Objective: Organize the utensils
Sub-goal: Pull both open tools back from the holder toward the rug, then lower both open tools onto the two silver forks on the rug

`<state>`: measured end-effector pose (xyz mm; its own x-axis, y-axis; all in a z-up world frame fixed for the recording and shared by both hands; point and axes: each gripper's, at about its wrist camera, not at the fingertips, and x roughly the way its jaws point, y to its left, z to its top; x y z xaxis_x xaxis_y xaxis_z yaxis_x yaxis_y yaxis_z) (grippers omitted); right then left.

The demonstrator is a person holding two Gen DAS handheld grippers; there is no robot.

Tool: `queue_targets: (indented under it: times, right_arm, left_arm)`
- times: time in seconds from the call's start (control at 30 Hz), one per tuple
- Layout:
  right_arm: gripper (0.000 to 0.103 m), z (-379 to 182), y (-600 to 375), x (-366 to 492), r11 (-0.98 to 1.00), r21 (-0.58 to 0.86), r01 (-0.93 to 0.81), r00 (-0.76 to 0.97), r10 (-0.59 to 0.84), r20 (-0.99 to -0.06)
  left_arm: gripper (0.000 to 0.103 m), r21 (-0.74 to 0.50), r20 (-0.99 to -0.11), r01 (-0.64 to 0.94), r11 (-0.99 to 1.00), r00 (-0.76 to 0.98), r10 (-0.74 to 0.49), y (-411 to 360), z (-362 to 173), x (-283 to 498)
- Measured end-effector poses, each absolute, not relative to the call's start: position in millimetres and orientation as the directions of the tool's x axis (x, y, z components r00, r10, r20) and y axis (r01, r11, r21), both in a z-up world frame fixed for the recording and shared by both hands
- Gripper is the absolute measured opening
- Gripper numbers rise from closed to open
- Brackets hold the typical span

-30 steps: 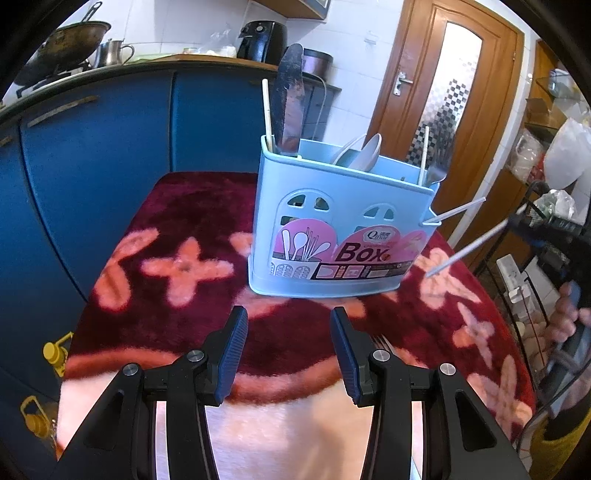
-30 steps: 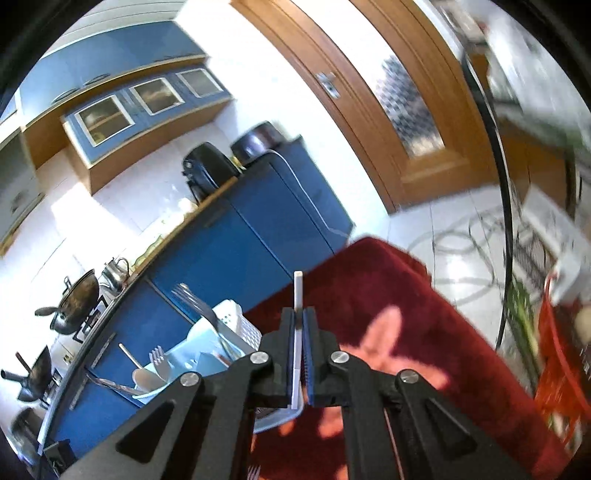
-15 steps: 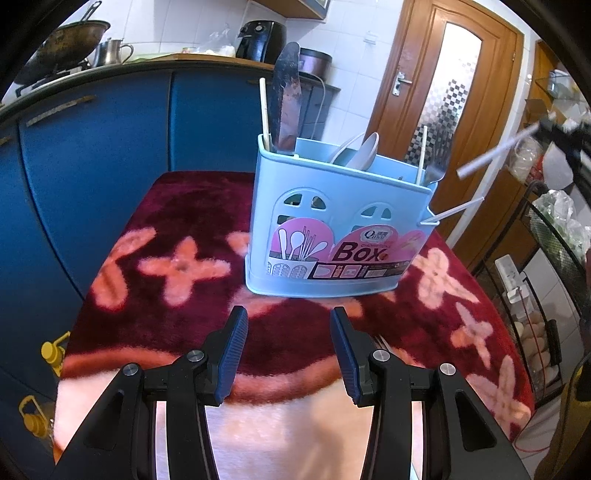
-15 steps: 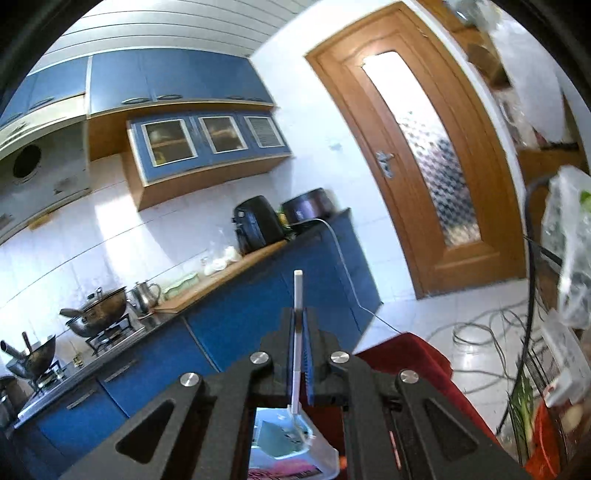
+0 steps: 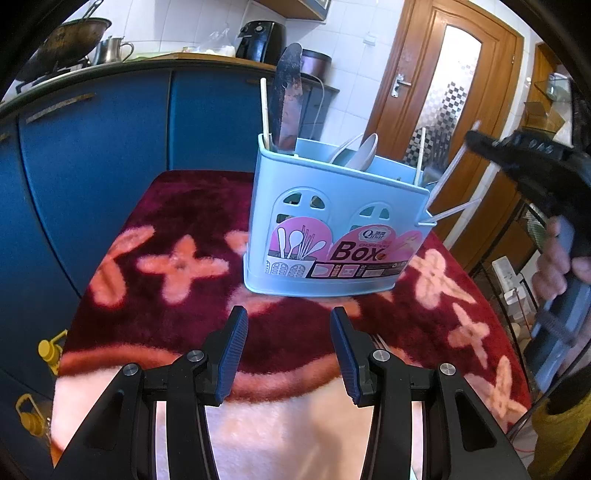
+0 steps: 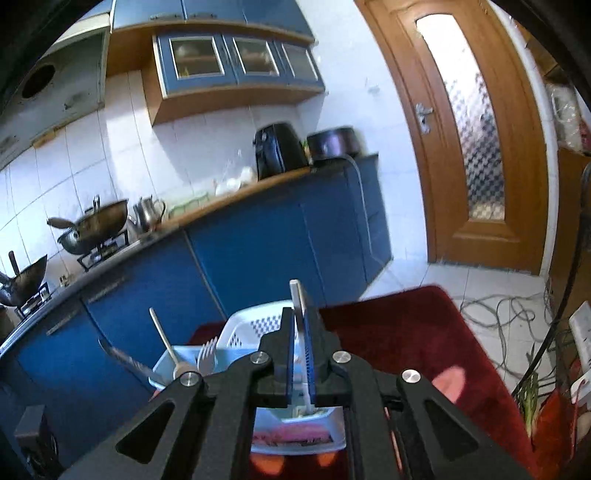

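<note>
A light blue utensil box (image 5: 332,225) stands on a dark red patterned cloth (image 5: 177,295). It holds a rusty knife (image 5: 286,96), white spoons (image 5: 364,151) and white chopsticks (image 5: 264,110). My left gripper (image 5: 288,350) is open and empty, just in front of the box. My right gripper (image 6: 301,343) is shut on a white chopstick (image 6: 297,295). In the left wrist view that chopstick (image 5: 448,170) slants down with its lower end at the box's right end. The box also shows in the right wrist view (image 6: 192,360), below the fingers, with a fork (image 6: 207,356) in it.
Blue kitchen cabinets (image 5: 110,155) run behind the table, with a wok (image 5: 77,35) and an air fryer (image 5: 264,37) on the counter. A wooden door (image 5: 443,96) stands at the right. Cables (image 6: 498,314) lie on the floor.
My right gripper has swung the chopstick up and then down toward the box's right end. The left gripper has not moved.
</note>
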<state>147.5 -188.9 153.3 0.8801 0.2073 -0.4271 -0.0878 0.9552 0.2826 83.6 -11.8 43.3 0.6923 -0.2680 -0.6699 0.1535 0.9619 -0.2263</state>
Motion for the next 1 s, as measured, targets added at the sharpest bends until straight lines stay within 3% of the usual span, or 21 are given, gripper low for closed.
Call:
queue_targets:
  times: [0.1, 0.17, 0.37, 0.6, 1.0]
  right_arm:
    - [0.029, 153, -192, 145, 0.942, 0.314, -0.115, 0.875, 0.246, -0.418]
    - [0.036, 157, -195, 138, 0.934, 0.33, -0.134, 0.879, 0.266, -0.396]
    - [0.049, 167, -195, 121, 0.932, 0.326, -0.157, 0.877, 0.284, -0.389]
    - [0.057, 163, -194, 96, 0.92, 0.358, -0.162, 0.838, 0.32, -0.442]
    - [0.063, 134, -191, 46, 0.932, 0.334, -0.137, 0.761, 0.315, -0.568]
  left_arm:
    - [0.048, -0.226, -0.669, 0.157, 0.961, 0.692, -0.27, -12, 44, 83]
    - [0.048, -0.226, -0.668, 0.158, 0.961, 0.693, -0.271, -12, 45, 82]
    - [0.048, -0.225, -0.665, 0.164, 0.96, 0.695, -0.274, -13, 49, 79]
    - [0.048, -0.219, -0.644, 0.173, 0.96, 0.714, -0.275, -13, 64, 67]
    - [0.048, -0.201, -0.608, 0.185, 0.962, 0.747, -0.27, -11, 94, 30]
